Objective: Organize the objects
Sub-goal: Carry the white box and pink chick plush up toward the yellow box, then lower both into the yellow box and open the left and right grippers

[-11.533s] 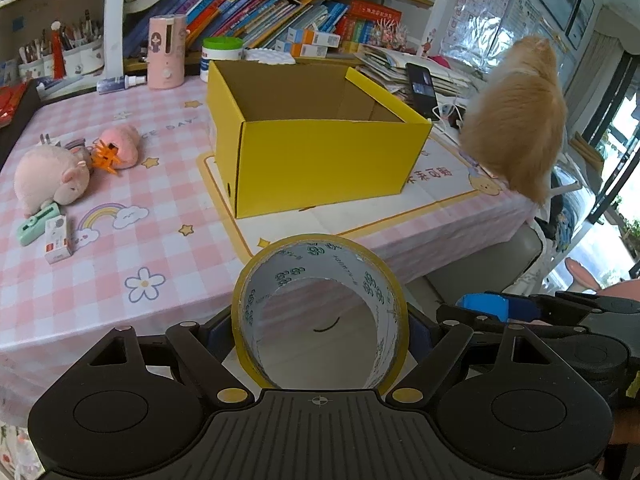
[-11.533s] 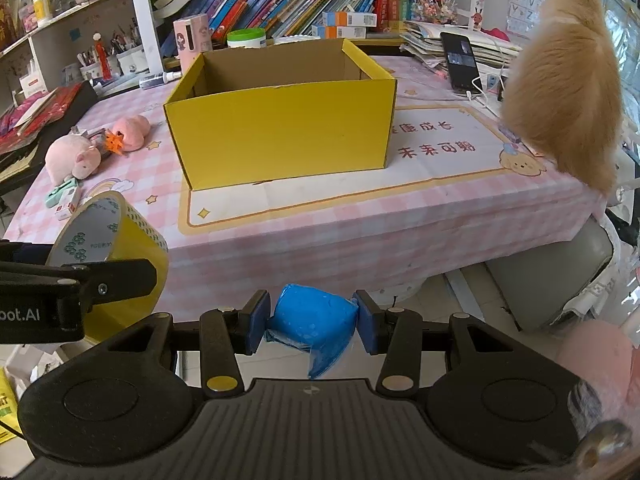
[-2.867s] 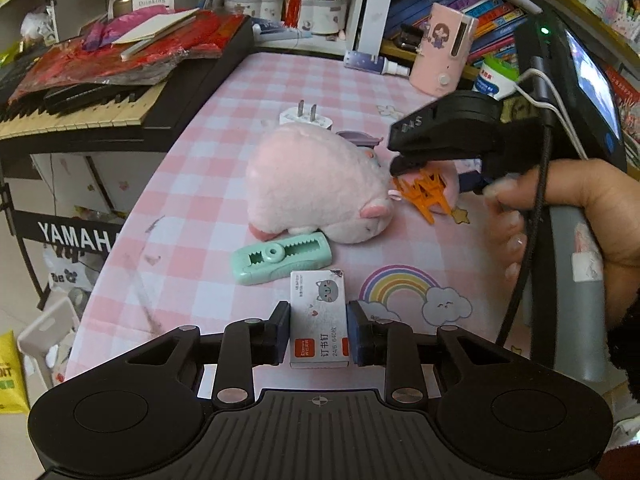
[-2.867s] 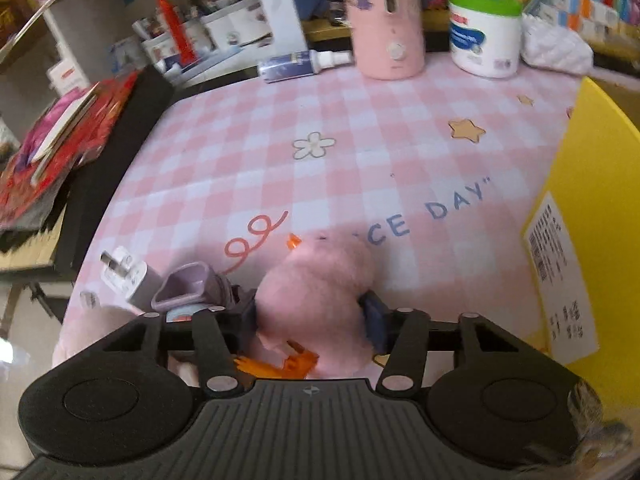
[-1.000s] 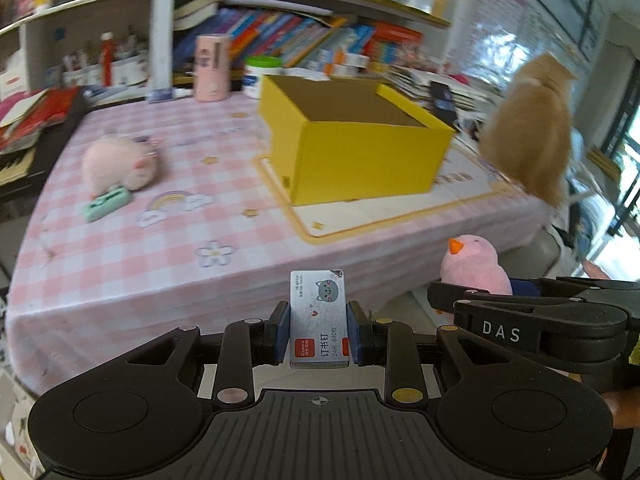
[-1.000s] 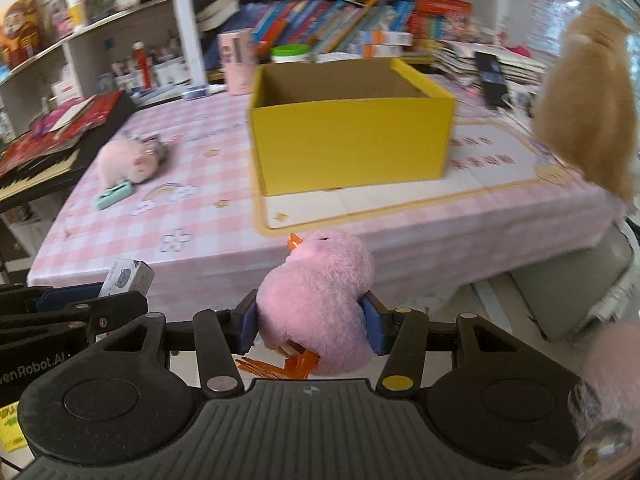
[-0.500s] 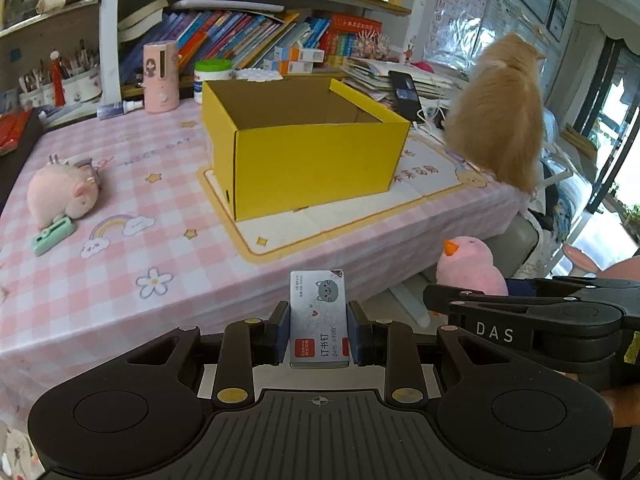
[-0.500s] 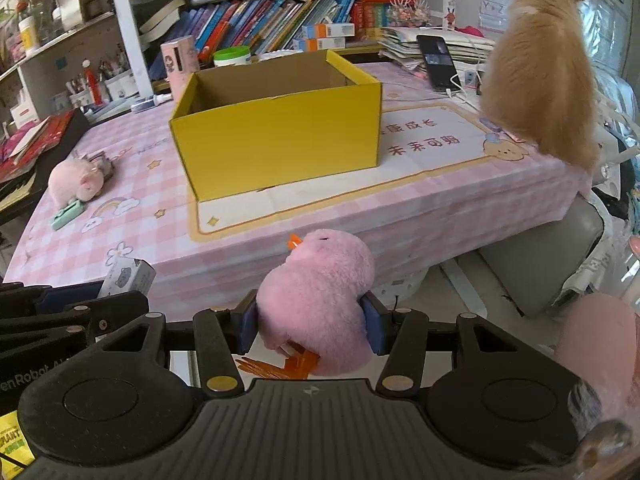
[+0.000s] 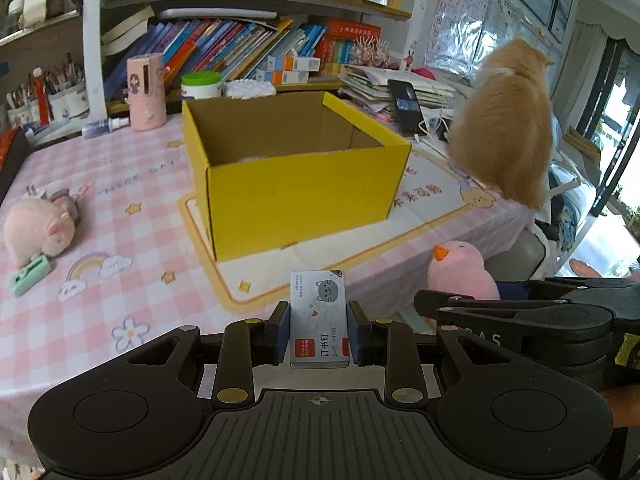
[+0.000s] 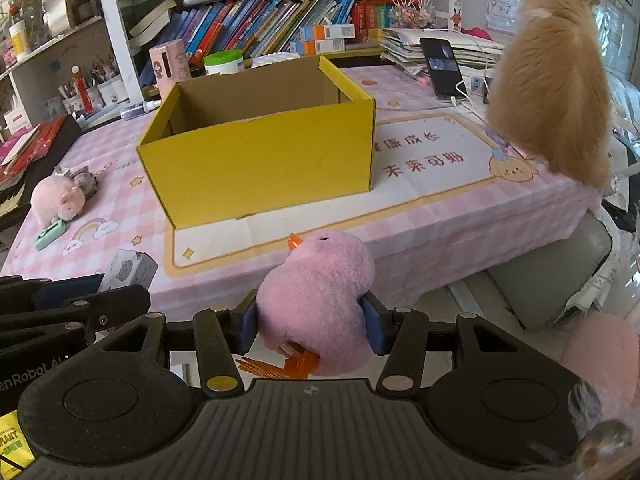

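My left gripper [image 9: 319,338] is shut on a small grey staple box [image 9: 319,318] with a cat drawing, held in front of the table's near edge. My right gripper [image 10: 311,326] is shut on a pink plush chick [image 10: 320,300] with an orange beak and feet. An open yellow cardboard box [image 9: 296,176] [image 10: 260,160] stands on a printed mat mid-table, beyond both grippers. In the left wrist view the chick [image 9: 460,276] and the right gripper's side show at the right. The staple box [image 10: 130,270] shows at the left of the right wrist view.
A pink plush pig [image 9: 38,232] and a mint green correction tape [image 9: 30,278] lie at the table's left. An orange cat [image 9: 508,136] sits on the right corner beside a phone [image 9: 406,106]. A pink device, a green-lidded jar and bookshelves stand behind. Pink checked tablecloth [image 9: 120,312].
Both grippers have moved closer to the table with their loads still held; the yellow box looms larger and nearer in both views.
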The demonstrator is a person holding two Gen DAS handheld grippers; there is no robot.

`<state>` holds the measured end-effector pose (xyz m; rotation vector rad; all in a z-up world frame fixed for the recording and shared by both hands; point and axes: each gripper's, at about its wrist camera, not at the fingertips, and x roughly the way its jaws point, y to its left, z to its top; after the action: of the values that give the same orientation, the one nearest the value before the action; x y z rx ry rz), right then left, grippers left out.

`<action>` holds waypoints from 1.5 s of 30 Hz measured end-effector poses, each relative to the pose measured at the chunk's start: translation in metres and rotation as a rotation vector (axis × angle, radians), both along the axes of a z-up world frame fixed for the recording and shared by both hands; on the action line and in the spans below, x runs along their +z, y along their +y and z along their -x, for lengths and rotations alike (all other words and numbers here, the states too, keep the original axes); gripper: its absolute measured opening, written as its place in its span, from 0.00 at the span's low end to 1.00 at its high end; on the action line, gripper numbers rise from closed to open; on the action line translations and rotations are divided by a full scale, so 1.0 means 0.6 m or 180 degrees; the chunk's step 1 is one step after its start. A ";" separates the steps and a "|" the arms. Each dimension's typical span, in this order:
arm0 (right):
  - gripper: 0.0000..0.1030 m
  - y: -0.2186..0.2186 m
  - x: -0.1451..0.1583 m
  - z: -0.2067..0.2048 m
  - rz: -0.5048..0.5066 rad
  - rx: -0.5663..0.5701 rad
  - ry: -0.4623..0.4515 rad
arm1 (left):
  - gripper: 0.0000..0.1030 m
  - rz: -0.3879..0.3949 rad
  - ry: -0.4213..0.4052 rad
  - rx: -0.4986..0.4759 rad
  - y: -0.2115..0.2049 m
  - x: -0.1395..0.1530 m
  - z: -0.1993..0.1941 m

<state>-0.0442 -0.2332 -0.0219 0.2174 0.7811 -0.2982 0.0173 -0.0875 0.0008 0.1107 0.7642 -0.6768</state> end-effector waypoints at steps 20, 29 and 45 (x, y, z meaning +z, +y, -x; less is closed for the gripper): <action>0.47 -0.135 0.115 -0.175 0.0220 0.0346 -0.0811 | 0.27 0.0016 -0.0687 0.0419 -0.120 0.089 -0.162; 0.47 -0.162 0.112 -0.316 0.0406 0.0820 -0.0728 | 0.27 -0.0359 -0.0481 0.0667 -0.168 0.028 -0.253; 0.48 -0.154 0.013 -0.475 0.0451 0.1584 0.0152 | 0.27 -0.0628 -0.0094 0.0675 -0.209 -0.038 -0.299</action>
<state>0.2409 -0.3254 -0.0138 -0.1204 0.8308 0.1129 0.1967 -0.2130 -0.0220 0.2157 0.8005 -0.3971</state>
